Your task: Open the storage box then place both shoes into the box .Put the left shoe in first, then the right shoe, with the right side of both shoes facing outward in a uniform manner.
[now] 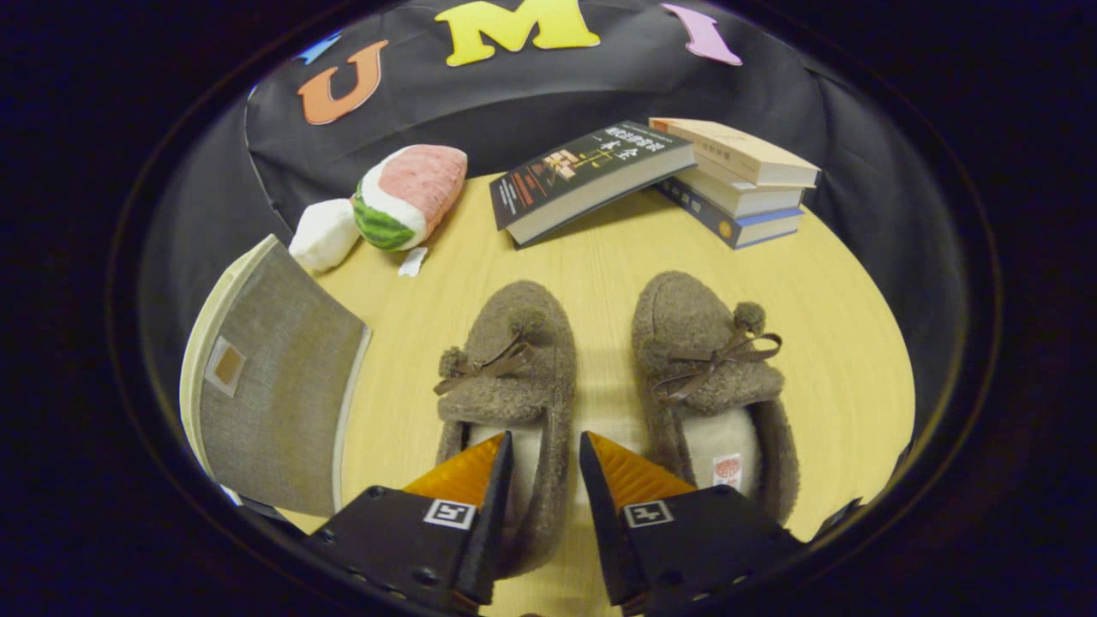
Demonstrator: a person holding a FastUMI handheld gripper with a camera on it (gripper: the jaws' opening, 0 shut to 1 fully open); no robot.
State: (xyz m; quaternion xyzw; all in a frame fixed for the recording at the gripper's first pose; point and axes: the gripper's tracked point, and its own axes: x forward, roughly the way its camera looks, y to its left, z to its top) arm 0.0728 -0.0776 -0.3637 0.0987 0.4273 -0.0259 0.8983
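Two shoes point(600, 368) lie outside the storage box point(274, 386); fingers point(546, 450) narrowly parted, gripping nothing.

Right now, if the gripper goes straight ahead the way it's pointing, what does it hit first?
Likely the left fuzzy brown slipper: the gripper has its open fingers straddling that slipper's inner side wall, though depth is unclear. The black-covered book lies far beyond.

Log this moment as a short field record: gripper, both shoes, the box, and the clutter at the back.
gripper: open, fingers straddling the inner wall of the left shoe, not yet pressing on it
left shoe: flat on the table, toe pointing away
right shoe: beside it, parallel, untouched
storage box: left of the shoes, fabric-covered lid appears raised
table: light wood
back clutter: watermelon plush, book stack, with one dark book leaning against it
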